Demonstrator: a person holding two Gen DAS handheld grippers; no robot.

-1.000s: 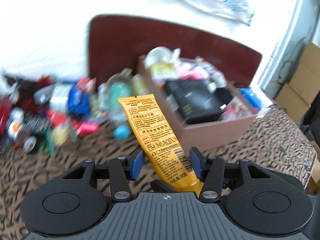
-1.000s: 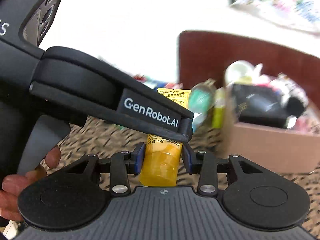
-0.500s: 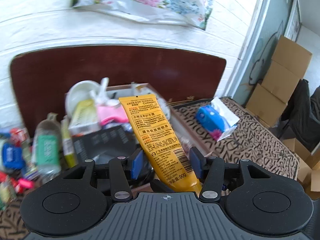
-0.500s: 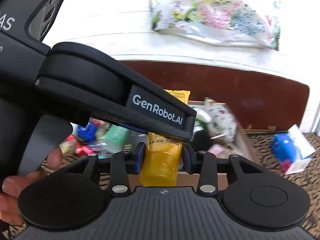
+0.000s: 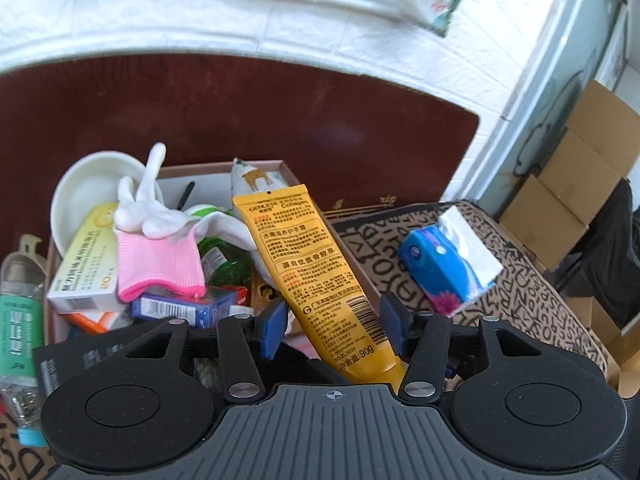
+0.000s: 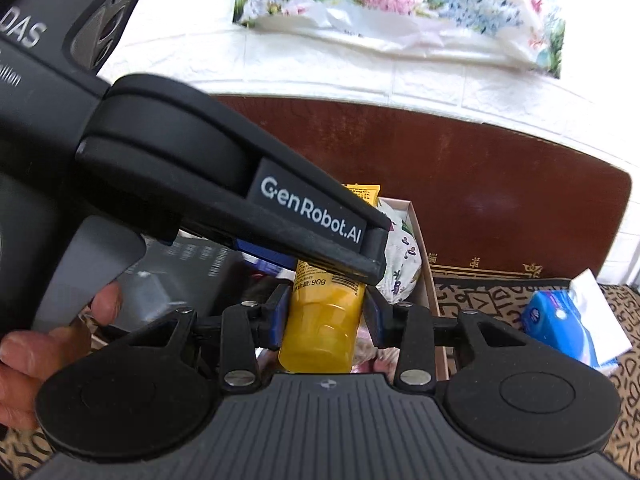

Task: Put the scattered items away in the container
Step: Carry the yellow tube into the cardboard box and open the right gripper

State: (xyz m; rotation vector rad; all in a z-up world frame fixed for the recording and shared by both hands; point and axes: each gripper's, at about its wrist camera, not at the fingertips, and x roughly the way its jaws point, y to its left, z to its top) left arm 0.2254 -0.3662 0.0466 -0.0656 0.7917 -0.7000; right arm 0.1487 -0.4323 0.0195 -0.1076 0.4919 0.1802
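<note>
Left wrist view: the left gripper (image 5: 334,328) has its blue pads (image 5: 274,328) spread, and the yellow plastic squeeze tube with black print (image 5: 316,276) runs up between them from the lower centre of the frame, leaning toward the upper left. There is a clear gap between the left-hand pad and the tube; the right-hand pad sits right at the tube's edge, and I cannot tell whether it touches. The tube's crimped flat end is over the open brown cardboard box (image 5: 288,168) in the middle of the frame. The box is crowded with a white bowl (image 5: 92,184), a pink and white knitted glove (image 5: 160,264) and small printed cartons. A clear bottle with a green label (image 5: 20,312) lies outside the box at the left edge, and a blue tissue pack (image 5: 444,264) rests on the brown letter-patterned cloth (image 5: 540,280) to the right. A dark red board (image 5: 280,112) stands behind the box. In the right wrist view the right gripper (image 6: 326,320) pinches the tube's rounded cap end, both pads pressed against its sides at lower centre. A black finger (image 6: 320,232) of the left gripper crosses in front of the tube from the upper left, and a person's hand (image 6: 24,364) grips that gripper's handle at the lower left edge.
</note>
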